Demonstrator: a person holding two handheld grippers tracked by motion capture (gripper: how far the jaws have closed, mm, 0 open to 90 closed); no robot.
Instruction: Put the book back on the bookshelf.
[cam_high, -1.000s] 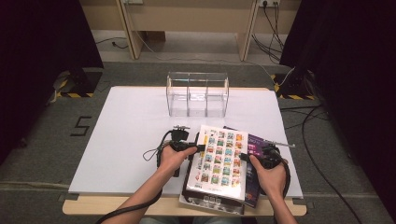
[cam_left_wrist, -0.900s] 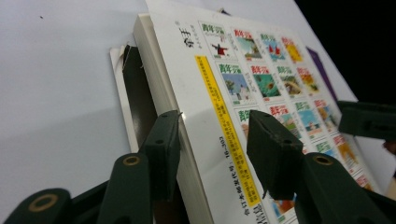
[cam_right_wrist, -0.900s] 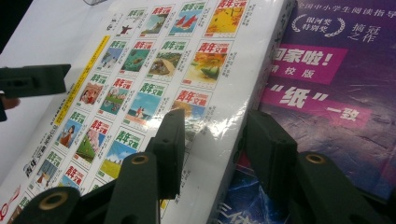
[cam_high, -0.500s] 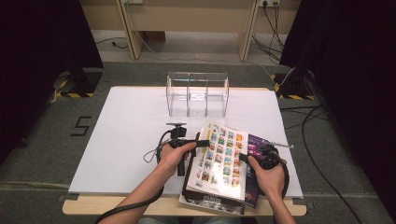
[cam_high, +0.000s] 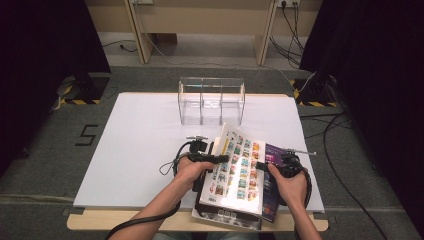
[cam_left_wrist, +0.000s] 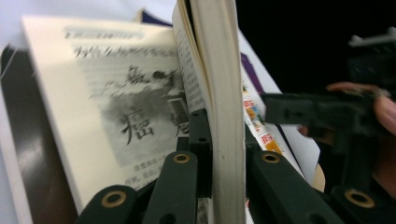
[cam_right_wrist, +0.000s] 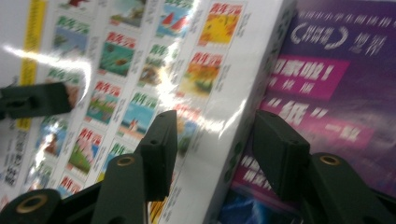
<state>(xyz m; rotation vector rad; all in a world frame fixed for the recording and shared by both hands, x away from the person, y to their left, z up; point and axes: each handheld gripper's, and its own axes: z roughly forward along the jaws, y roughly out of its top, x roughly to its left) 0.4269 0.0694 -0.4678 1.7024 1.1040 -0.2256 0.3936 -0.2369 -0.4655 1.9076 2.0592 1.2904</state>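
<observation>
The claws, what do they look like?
Both are black. The left claw has two flat black jaws with round brass-coloured rivets, and so does the right claw. A black cable trails along the left forearm. The person's forearms are bare, with no sleeves showing.

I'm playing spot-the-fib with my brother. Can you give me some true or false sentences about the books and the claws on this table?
1. The left claw is squeezing the edge of the colourful book. True.
2. The right claw is clamped tight on that book. False: its jaws stand open on either side of the book's edge, and they have just been opening.
3. The clear box is full of books. False: its compartments look empty.
4. The colourful book lies on top of a purple book. True.
5. The books sit at the far edge of the table. False: they sit at the near edge, by the person.
</observation>
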